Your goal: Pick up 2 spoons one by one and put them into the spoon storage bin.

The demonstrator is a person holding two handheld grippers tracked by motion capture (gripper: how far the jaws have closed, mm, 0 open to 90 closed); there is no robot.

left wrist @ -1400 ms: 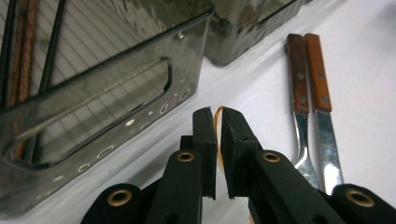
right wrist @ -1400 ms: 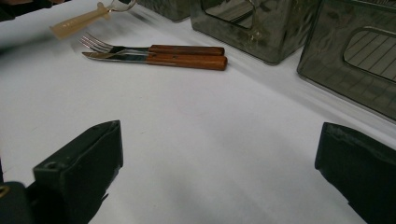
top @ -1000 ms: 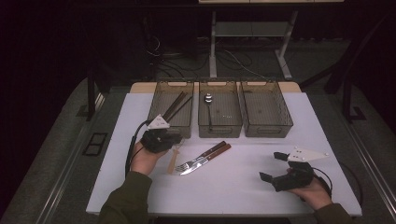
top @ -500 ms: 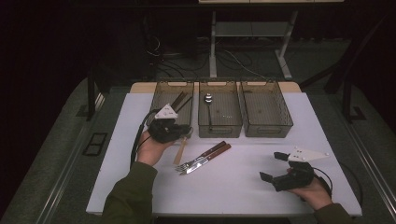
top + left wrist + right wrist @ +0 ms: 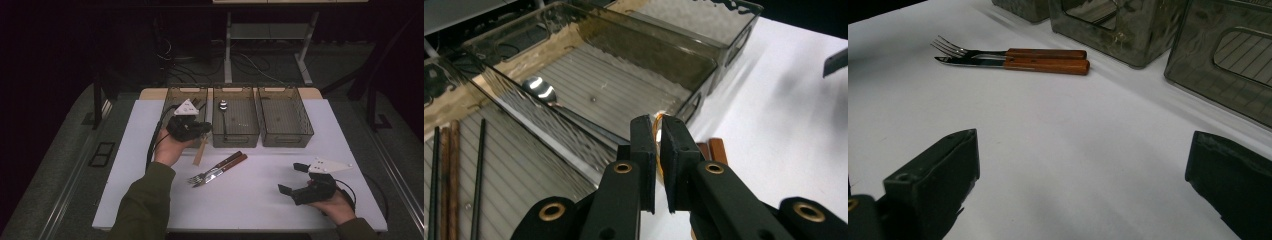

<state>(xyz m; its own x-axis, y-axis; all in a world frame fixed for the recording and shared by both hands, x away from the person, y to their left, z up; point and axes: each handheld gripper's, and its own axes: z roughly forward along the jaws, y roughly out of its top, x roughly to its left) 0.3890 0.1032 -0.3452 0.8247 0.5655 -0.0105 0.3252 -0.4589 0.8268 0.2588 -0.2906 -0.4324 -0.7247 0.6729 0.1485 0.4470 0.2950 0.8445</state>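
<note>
My left gripper (image 5: 202, 131) hovers over the near end of the left bin (image 5: 172, 100), shut on a pale wooden stick-like utensil (image 5: 200, 151) that hangs down toward the table. In the left gripper view the jaws (image 5: 658, 125) pinch its tan edge (image 5: 656, 131). A fork (image 5: 202, 175) and a knife (image 5: 226, 164) with wooden handles lie side by side on the white table. They also appear in the right gripper view as fork (image 5: 968, 51) and knife (image 5: 1048, 65). My right gripper (image 5: 291, 178) rests open at the near right, with nothing between its fingers (image 5: 1083, 150).
Three smoky clear bins stand in a row at the back. The left bin holds chopsticks (image 5: 449, 165), the middle bin (image 5: 235, 140) a metal spoon (image 5: 223, 105), and the right bin (image 5: 286, 141) looks bare. The white table (image 5: 260, 205) drops to dark floor all round.
My left gripper has risen from the table and moved away and to the right, toward the left bin, carrying the wooden utensil. The right gripper has stayed put.
</note>
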